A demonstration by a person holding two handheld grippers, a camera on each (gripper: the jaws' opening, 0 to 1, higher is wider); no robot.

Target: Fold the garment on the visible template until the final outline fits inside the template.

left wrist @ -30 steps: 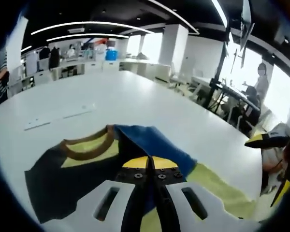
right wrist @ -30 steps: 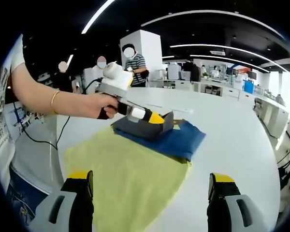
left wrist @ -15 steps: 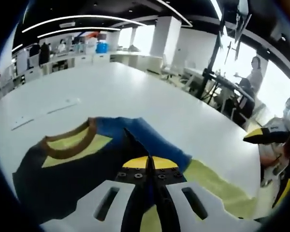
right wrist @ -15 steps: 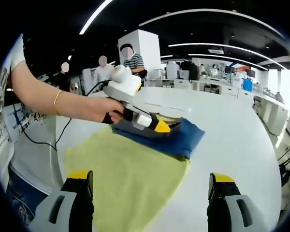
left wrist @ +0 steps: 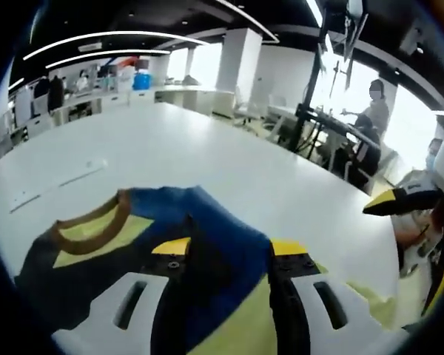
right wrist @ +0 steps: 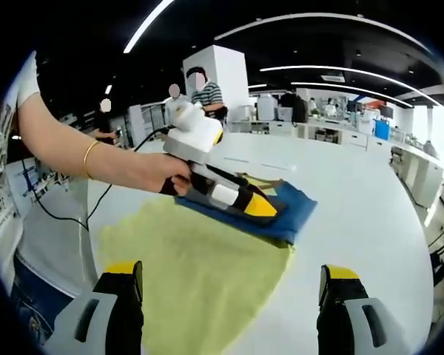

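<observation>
I am working in a big open-plan office or lab hall. I stand at a very long white table (left wrist: 229, 177) under a black ceiling (right wrist: 340, 44) crossed by long curved strip lights (right wrist: 333, 18). Thick white square pillars (left wrist: 233, 63) rise from the floor. Behind me run rows of white desks (right wrist: 333, 133) crowded with equipment, a blue container (left wrist: 141, 80) among them. Bright windows (left wrist: 422, 126) line one side, with a black stand (left wrist: 311, 111) and gear in front of them. Other people (right wrist: 203, 92) stand about the desks.
</observation>
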